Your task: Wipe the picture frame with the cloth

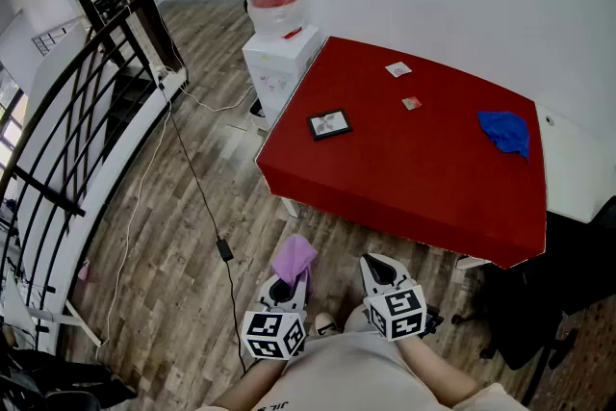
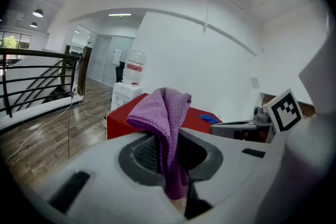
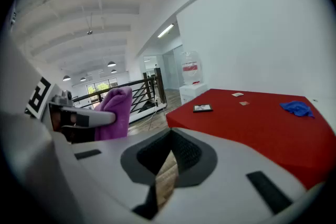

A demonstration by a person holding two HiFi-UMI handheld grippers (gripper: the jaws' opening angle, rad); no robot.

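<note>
Wiping not started, by the look of it.

- Left gripper point(image 2: 169, 162): jaws clamped on the purple cloth point(image 2: 164, 113), which is bunched and sticks up out of the jaws. So cloth pickup is done.
- Right gripper point(image 3: 167, 168): jaws narrow, practically together, nothing between them; only floor shows through the slit.
- Frame point(image 1: 329, 124): lies flat on the red table point(image 1: 385, 199), near its left edge, well apart from both grippers. Nothing touches it.
- Person stands off the near side of the table, both grippers held low over the wood floor, short of the near edge.
- Also on the table: a blue rag point(image 1: 504, 131) at the far right and two small cards point(image 1: 398, 69) toward the far side. None lies between the grippers and the frame.

Left to do: step in, bring the cloth onto the frame, wipe. The right gripper is free and would likely be needed to steady the frame, since a light frame lying loose may slide under the cloth.
</note>
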